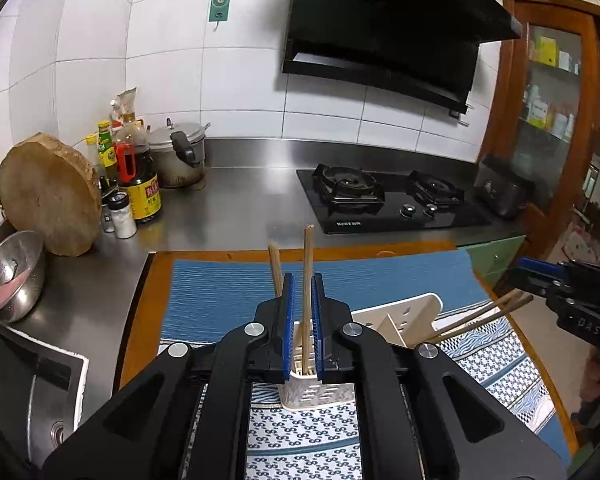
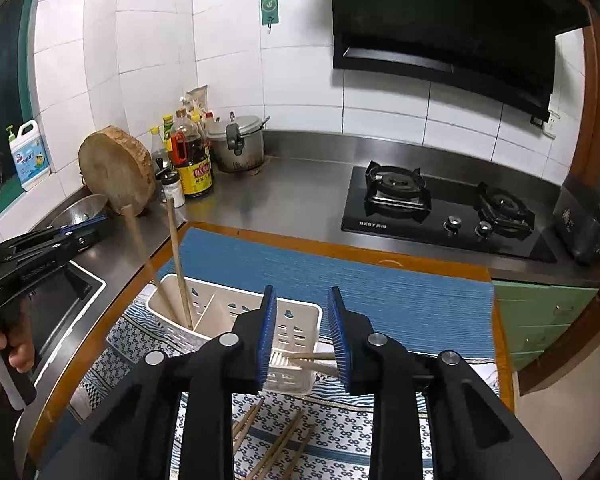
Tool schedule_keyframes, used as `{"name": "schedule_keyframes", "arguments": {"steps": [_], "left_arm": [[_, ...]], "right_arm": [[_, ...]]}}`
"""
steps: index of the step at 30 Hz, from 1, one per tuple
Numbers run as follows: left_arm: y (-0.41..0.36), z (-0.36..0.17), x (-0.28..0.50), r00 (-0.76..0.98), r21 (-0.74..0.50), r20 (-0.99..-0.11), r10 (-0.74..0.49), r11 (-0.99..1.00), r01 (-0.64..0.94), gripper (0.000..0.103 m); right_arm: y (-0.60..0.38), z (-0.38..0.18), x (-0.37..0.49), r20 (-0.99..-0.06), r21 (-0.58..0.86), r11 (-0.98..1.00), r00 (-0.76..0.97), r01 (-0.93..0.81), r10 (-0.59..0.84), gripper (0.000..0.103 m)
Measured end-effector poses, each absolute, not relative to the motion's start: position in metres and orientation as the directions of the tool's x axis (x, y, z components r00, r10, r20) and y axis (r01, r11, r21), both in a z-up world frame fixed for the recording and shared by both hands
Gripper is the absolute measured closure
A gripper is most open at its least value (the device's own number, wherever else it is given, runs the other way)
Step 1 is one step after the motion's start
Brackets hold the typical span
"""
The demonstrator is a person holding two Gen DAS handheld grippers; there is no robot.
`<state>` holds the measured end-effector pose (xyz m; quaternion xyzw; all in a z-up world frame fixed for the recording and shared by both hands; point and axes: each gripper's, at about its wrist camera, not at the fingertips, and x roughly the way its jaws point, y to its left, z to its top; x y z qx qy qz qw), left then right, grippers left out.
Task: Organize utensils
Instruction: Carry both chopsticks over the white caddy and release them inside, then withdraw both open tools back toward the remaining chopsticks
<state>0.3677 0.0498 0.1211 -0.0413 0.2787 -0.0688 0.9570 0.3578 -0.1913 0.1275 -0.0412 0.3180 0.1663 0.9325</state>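
Between left gripper (image 1: 302,280) pads: thin wooden chopstick (image 1: 308,272), upright in white slotted plastic caddy (image 2: 236,312), pads narrowly apart, contact unclear. Right gripper (image 2: 302,300) spread, empty, above caddy; loose chopsticks (image 2: 276,448) below it. Light, stiff, smooth; grip mid-shaft.

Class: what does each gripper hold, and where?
Neither grips anything. Right gripper is open around two chopsticks' upper ends; left gripper sits clear of the upright chopsticks.
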Motion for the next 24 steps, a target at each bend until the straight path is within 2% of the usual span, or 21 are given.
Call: {"name": "schedule_keyframes", "arguments": {"steps": [5, 7, 9, 13, 15, 17, 24], "left_arm": [[0.047, 0.132, 0.332, 0.855, -0.119, -0.492, -0.165, 0.985, 0.122, 0.084], [0.045, 0.131, 0.312, 0.861, -0.108, -0.482, -0.161, 0.986, 0.124, 0.078], [0.045, 0.127, 0.293, 0.863, -0.109, -0.479, -0.161, 0.986, 0.123, 0.069], [0.044, 0.111, 0.255, 0.857, -0.123, -0.480, -0.187, 0.982, 0.145, 0.064], [0.043, 0.101, 0.239, 0.856, -0.130, -0.482, -0.187, 0.981, 0.141, 0.048], [0.039, 0.086, 0.219, 0.854, -0.118, -0.488, -0.182, 0.983, 0.143, 0.047], [0.031, 0.046, 0.171, 0.846, -0.106, -0.507, -0.165, 0.986, 0.129, 0.027]], "right_arm": [[-0.204, 0.132, 0.319, -0.579, 0.038, 0.945, 0.764, -0.326, 0.286, 0.051], [-0.209, 0.129, 0.300, -0.571, 0.035, 0.947, 0.771, -0.320, 0.282, 0.046], [-0.215, 0.122, 0.282, -0.566, 0.035, 0.950, 0.777, -0.311, 0.275, 0.031], [-0.222, 0.098, 0.246, -0.577, 0.022, 0.957, 0.777, -0.291, 0.250, 0.026], [-0.224, 0.084, 0.231, -0.588, 0.013, 0.961, 0.775, -0.278, 0.232, 0.022], [-0.225, 0.068, 0.215, -0.597, 0.005, 0.964, 0.772, -0.267, 0.217, 0.021], [-0.225, 0.024, 0.170, -0.621, 0.002, 0.972, 0.761, -0.236, 0.187, 0.016]]}}
